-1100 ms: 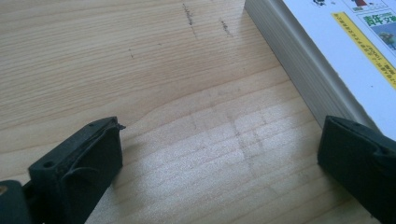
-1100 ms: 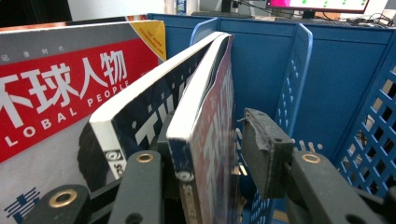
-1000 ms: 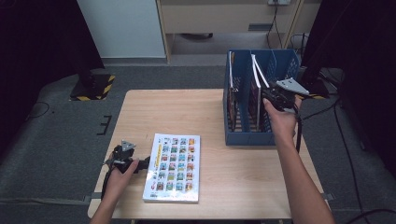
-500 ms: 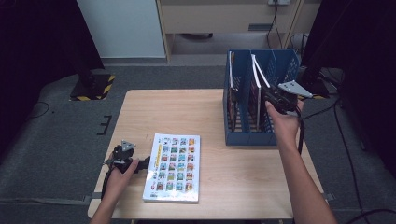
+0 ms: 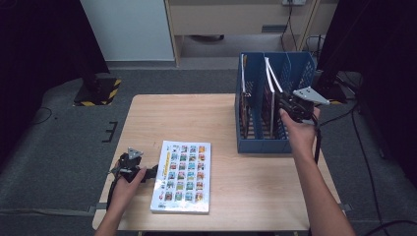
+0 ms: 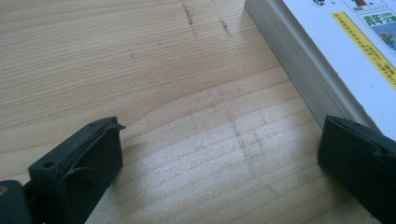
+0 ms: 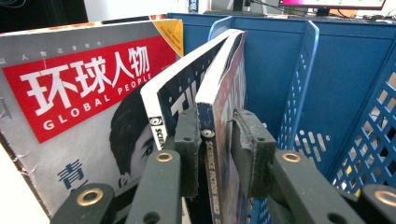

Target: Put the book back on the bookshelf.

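Observation:
A blue file rack (image 5: 260, 145) stands at the table's right, holding upright magazines. My right gripper (image 5: 281, 103) reaches into it from the right. Its jaws have just been closing, and its pads now press both sides of a thin magazine (image 7: 223, 88) at the spine; the gripper (image 7: 215, 140) is shut on it. That magazine (image 5: 272, 81) leans in the middle slot. A picture book (image 5: 183, 174) lies flat near the front edge. My left gripper (image 5: 150, 172) rests on the wood at its left edge, open, with bare table between the jaws (image 6: 219, 154) and the book (image 6: 336, 51) beside the right jaw.
A red-titled "Global People" magazine (image 7: 84, 93) stands in the rack to the left of the gripped one. The rack's blue mesh walls (image 7: 322, 84) close in on the right. Bare wooden table (image 5: 196, 118) spreads between the book and the rack.
The right hand has edged slightly toward the rack with its jaws around the magazine. The left hand and the book have stayed put.

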Demonstrator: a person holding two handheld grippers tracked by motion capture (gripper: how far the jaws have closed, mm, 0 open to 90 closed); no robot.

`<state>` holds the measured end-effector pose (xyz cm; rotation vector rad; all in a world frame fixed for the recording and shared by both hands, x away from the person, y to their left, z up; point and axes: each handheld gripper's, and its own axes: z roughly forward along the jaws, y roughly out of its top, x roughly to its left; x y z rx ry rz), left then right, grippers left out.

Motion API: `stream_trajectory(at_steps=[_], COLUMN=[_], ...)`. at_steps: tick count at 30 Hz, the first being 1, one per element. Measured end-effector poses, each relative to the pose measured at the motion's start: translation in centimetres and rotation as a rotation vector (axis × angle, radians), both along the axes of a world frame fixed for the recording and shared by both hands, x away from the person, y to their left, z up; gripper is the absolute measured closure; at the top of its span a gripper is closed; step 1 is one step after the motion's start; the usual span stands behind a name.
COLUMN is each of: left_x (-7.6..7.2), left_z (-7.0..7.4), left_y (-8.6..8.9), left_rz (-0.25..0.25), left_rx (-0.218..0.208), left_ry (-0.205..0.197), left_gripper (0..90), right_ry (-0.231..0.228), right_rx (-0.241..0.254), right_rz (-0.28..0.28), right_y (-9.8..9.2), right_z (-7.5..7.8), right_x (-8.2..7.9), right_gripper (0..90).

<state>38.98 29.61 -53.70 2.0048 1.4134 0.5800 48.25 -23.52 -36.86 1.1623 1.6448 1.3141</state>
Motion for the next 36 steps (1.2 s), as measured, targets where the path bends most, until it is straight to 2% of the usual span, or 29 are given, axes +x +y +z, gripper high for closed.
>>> stream_trajectory(at_steps=[3, 8, 17, 19, 24, 31, 36], left_x=[0.0, 0.0, 0.0, 0.0, 0.0, 0.0, 0.0], left_z=[0.0, 0.0, 0.0, 0.0, 0.0, 0.0, 0.0], left_y=[0.0, 0.0, 0.0, 0.0, 0.0, 0.0, 0.0], left_rz=[0.0, 0.001, 0.002, 0.001, 0.001, 0.002, 0.004], left_rx=[0.0, 0.0, 0.0, 0.0, 0.0, 0.001, 0.0], left_ry=[0.0, 0.0, 0.0, 0.0, 0.0, 0.0, 0.0], left_gripper=[0.0, 0.0, 0.0, 0.0, 0.0, 0.0, 0.0], right_ry=[0.006, 0.002, 0.002, 0.006, 0.009, 0.006, 0.009], right_rx=[0.023, 0.027, 0.017, 0.023, 0.017, 0.017, 0.01], right_rz=[0.0, 0.006, 0.026, 0.038, 0.05, 0.05, 0.061], right_y=[-0.2, -0.5, -0.6, -0.6, -0.5, -0.3, 0.3], right_z=[0.1, 0.3, -0.1, -0.2, -0.4, -0.5, -1.1], right_x=[-0.4, -1.2, -2.3, -2.4, -2.7, -3.1, -4.2], right_gripper=[71.0, 70.4, 69.5, 72.7, 72.9, 66.0, 57.7])
